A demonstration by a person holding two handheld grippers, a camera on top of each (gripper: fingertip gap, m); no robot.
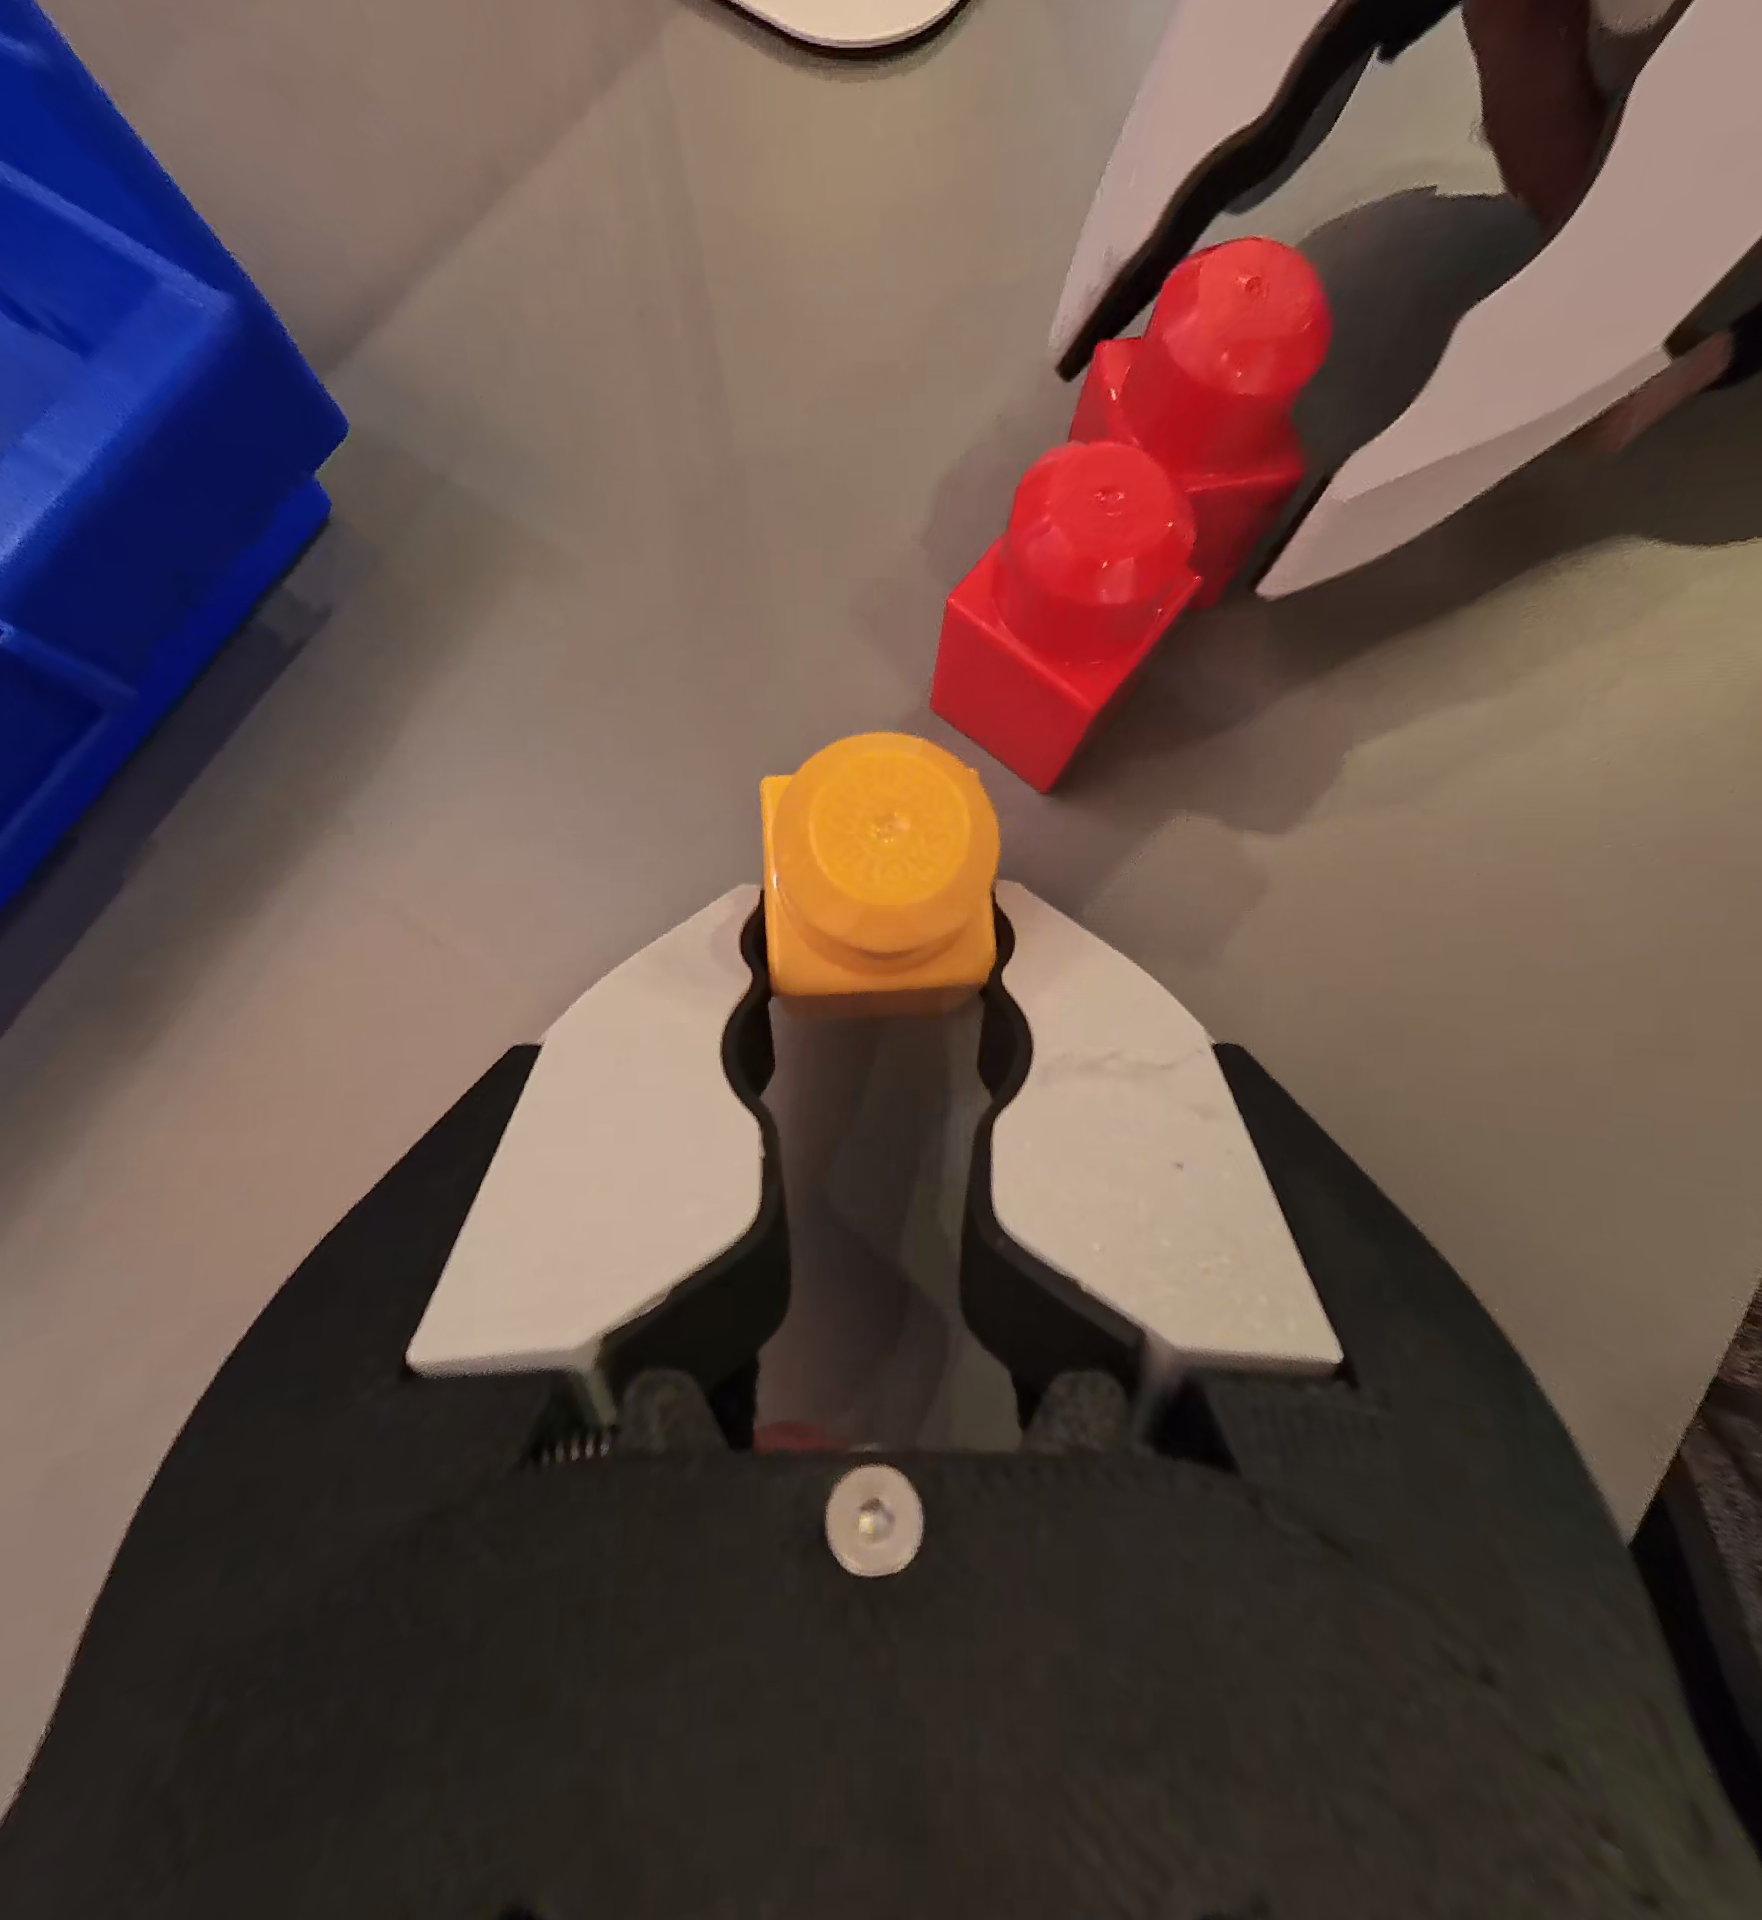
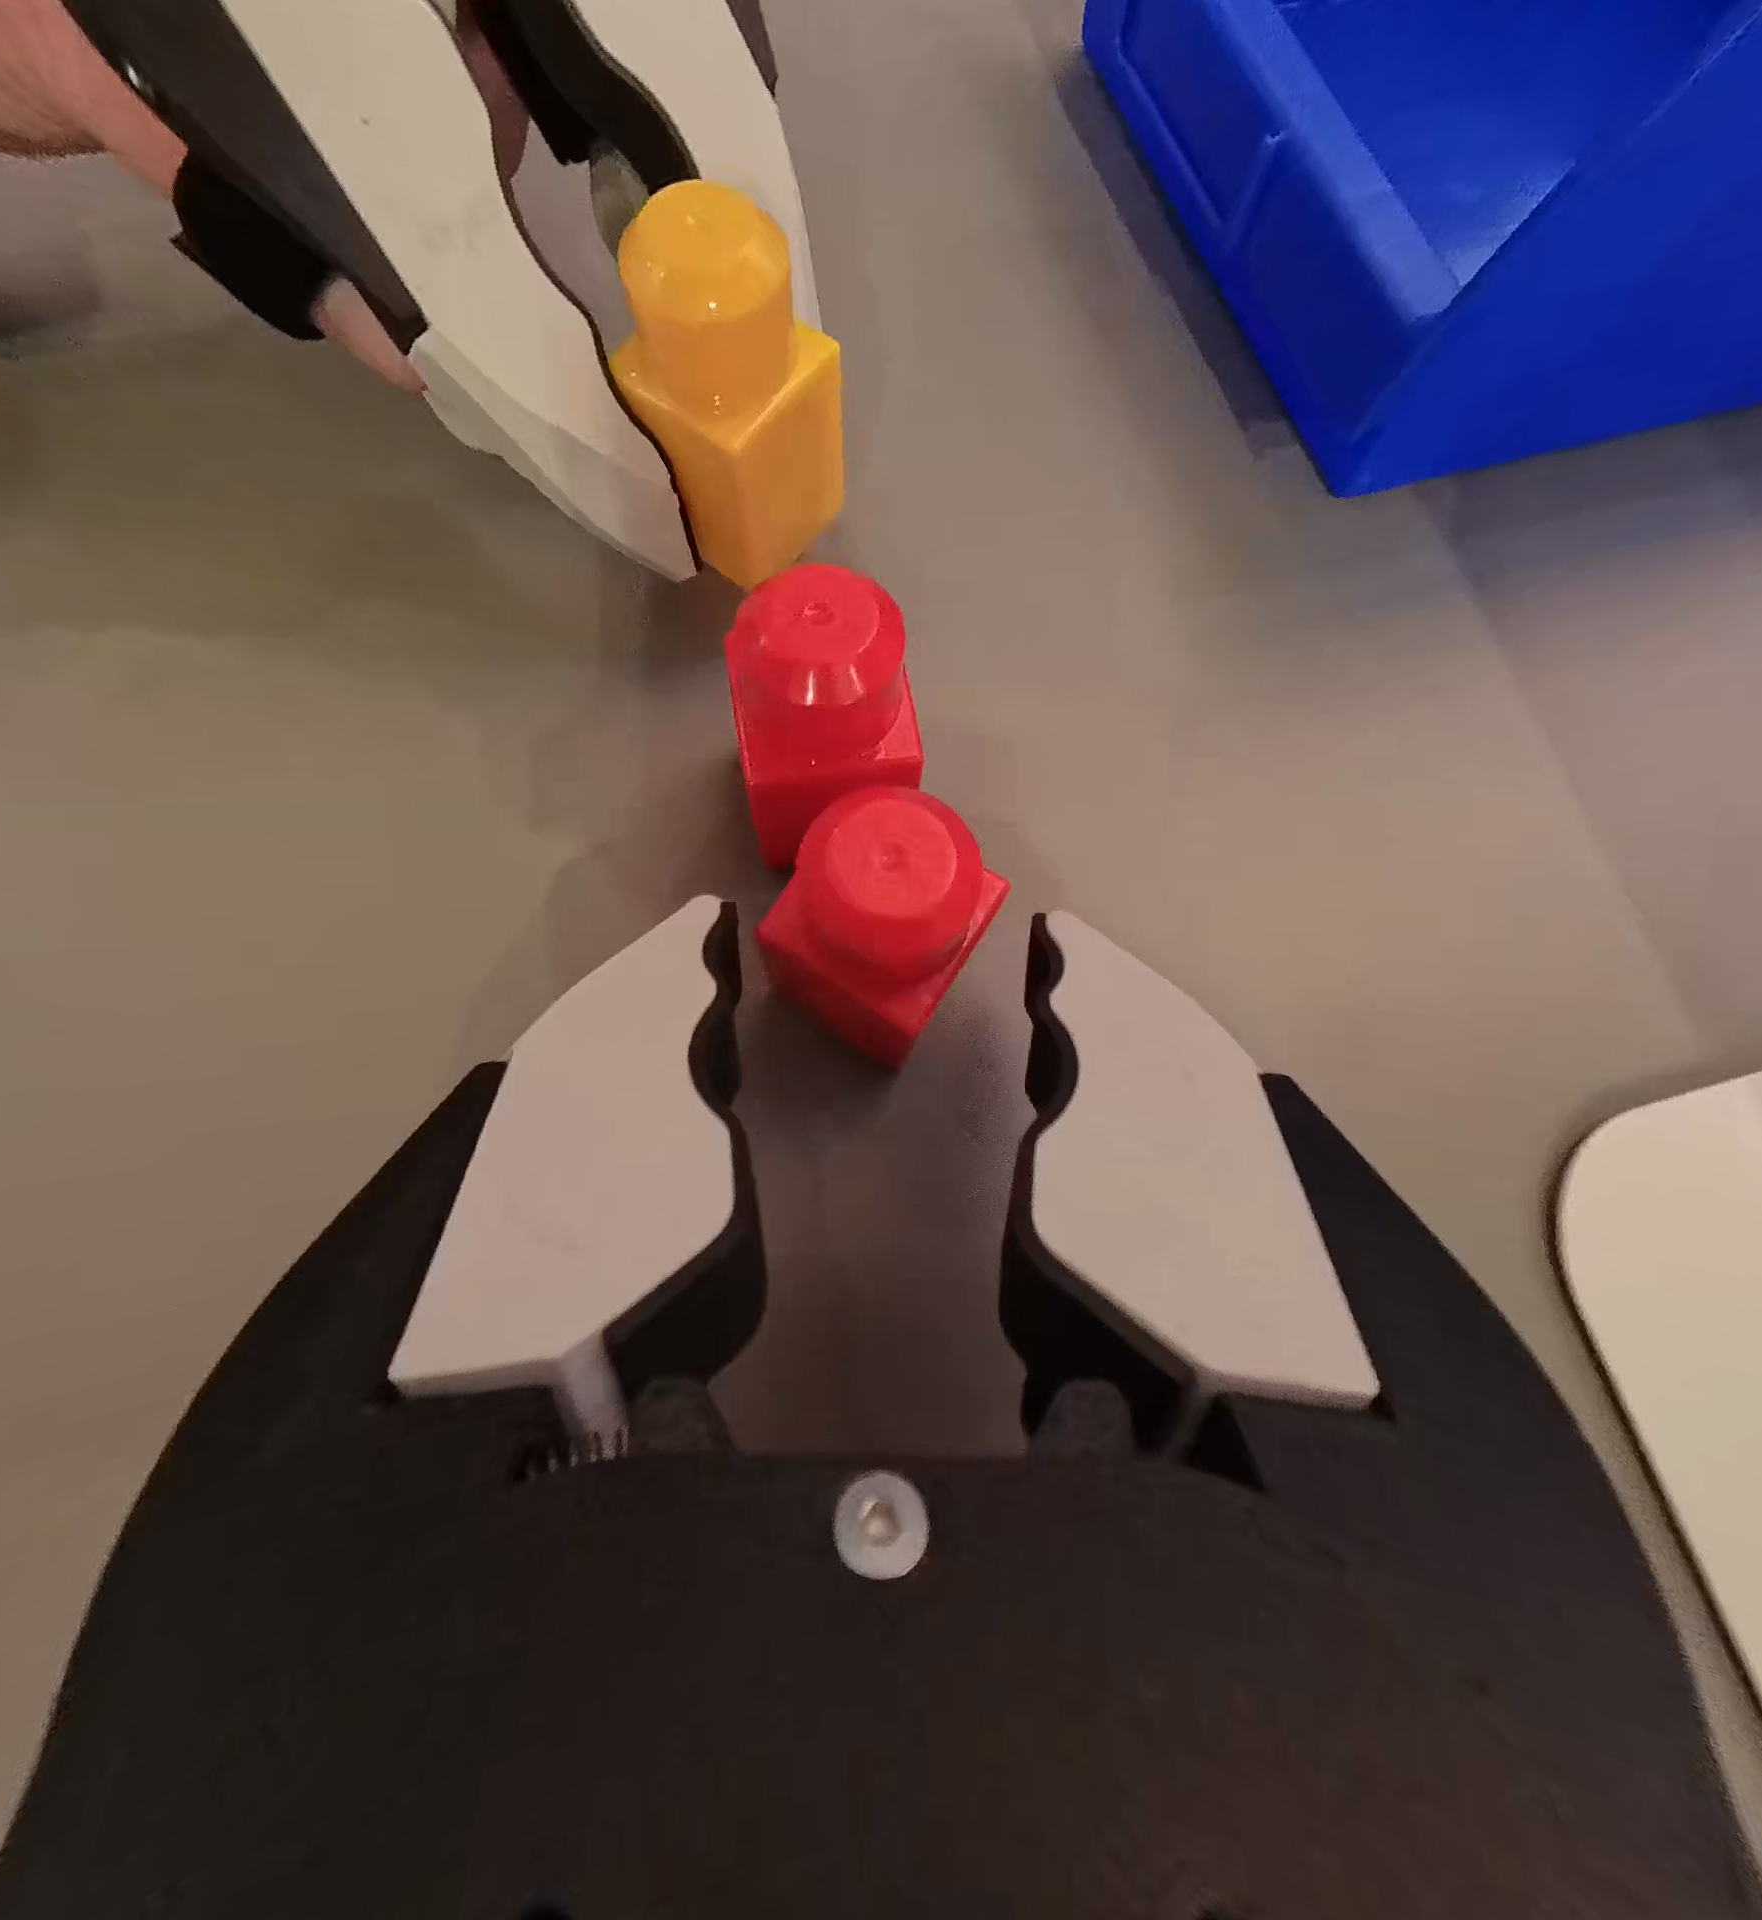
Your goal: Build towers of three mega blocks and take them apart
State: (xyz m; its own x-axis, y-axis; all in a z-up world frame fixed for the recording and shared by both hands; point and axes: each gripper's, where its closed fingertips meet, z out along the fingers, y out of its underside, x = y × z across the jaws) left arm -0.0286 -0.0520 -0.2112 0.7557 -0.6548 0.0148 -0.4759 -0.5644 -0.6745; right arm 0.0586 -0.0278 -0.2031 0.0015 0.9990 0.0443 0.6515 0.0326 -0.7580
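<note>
— What is the left gripper [image 1: 882, 935] doing?
— Its fingers are clamping a yellow plastic single-stud block [image 1: 877, 894] at their tips, above the grey desk [image 1: 544, 582].
— And the right gripper [image 2: 882, 935]?
— Its fingers are standing apart around one red plastic single-stud block [image 2: 882, 935], not touching it; the second red block [image 2: 820, 707] is sitting just beyond their tips.

A yellow block [image 1: 877, 904] stood upright, pinched on both sides. Two red blocks [image 2: 825, 717] [image 2: 882, 925] stood upright just beside each other on the bench, unstacked.

Grey table [image 2: 1272, 831]; two red blocks [image 2: 825, 727], blue bin [image 2: 1531, 260], white board [image 2: 1739, 1351]
</note>
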